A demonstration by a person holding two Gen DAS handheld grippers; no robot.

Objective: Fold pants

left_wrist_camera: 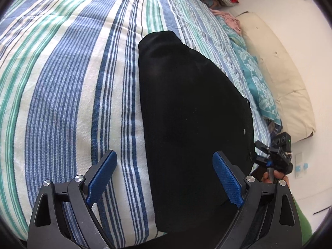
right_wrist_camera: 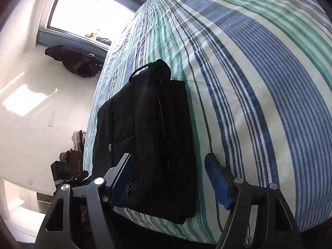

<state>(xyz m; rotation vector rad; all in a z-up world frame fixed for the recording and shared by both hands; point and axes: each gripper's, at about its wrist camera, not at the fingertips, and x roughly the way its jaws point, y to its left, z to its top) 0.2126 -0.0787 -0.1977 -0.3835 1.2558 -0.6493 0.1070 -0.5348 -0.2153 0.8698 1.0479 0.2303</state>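
The pants (left_wrist_camera: 186,114) lie on the bed (left_wrist_camera: 62,93), black and already doubled into 1 long flat strip, near the bed's edge. From your left wrist view you see the strip run away from you to a rounded far end. From your right wrist view you see the waist end closer, with a pocket slit, a small button (right_wrist_camera: 110,146) and a loop (right_wrist_camera: 139,71) at the far end.

Expect soft, limp cloth with no stiffness of its own. It will sag and slide off its fold if you lift only 1 layer, so it likely needs a bite through all layers at once. The cloth looks fairly thick and matte, so it should not slip much in the blue pads. The best holds are probably the 2 corners of the near end, 1 per gripper, so the end can be carried over to the far end in 1 even sweep.

Your left gripper (left_wrist_camera: 165,159) has its jaws open and empty, straddling the strip's left edge, with 1 pad over bare sheet and the other over black cloth. Your right gripper (right_wrist_camera: 169,161) also has its jaws wide and holds nothing. Whether any pad touches the fabric you cannot tell.

Beyond the bed lie a cream cushion (left_wrist_camera: 280,83) and a teal blanket (left_wrist_camera: 255,76). A window (right_wrist_camera: 83,10) lights the other side.
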